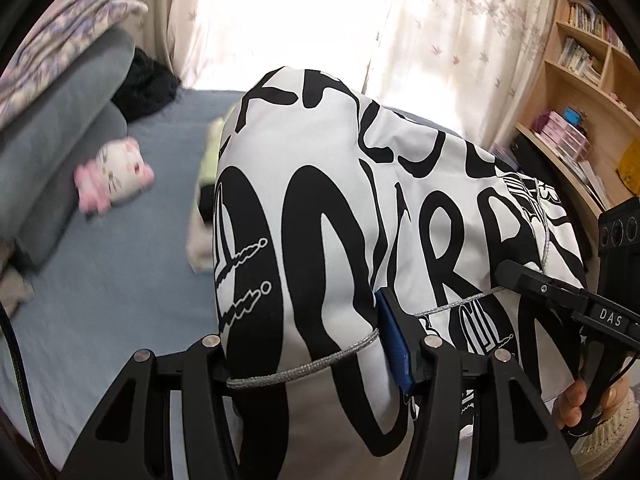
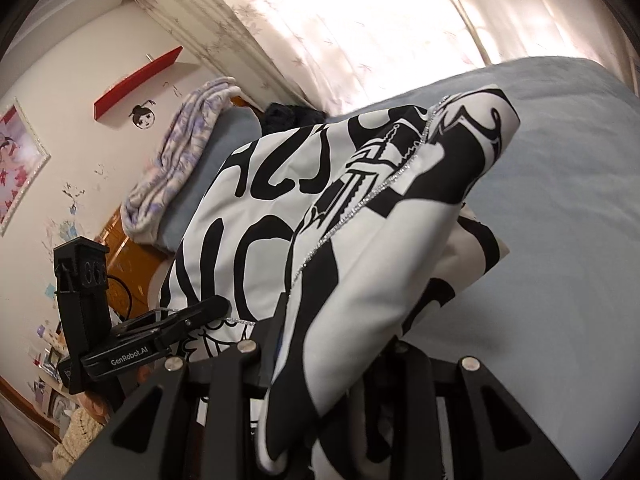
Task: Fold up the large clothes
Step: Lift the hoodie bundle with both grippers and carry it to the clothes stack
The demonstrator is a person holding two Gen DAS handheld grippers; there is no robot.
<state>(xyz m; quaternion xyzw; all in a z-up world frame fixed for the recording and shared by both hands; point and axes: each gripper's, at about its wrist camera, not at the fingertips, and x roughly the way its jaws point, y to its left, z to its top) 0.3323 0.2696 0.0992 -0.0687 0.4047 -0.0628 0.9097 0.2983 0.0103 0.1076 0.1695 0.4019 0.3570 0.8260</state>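
Left hand-held gripper (image 1: pixel 316 364) pinches black-and-white garment (image 1: pixel 360 208) at edge; right hand-held gripper (image 2: pixel 320 352) pinches it too. Garment hangs lifted between both, above blue bed (image 2: pixel 560 200). No neat fold visible yet; laying down and folding remain, I judge.

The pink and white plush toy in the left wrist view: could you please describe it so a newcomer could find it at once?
Start at the blue bed under the curtained window. Along its left side lies a long grey bolster; the plush toy rests against it on the sheet. It alone is pink and white with a small printed face.
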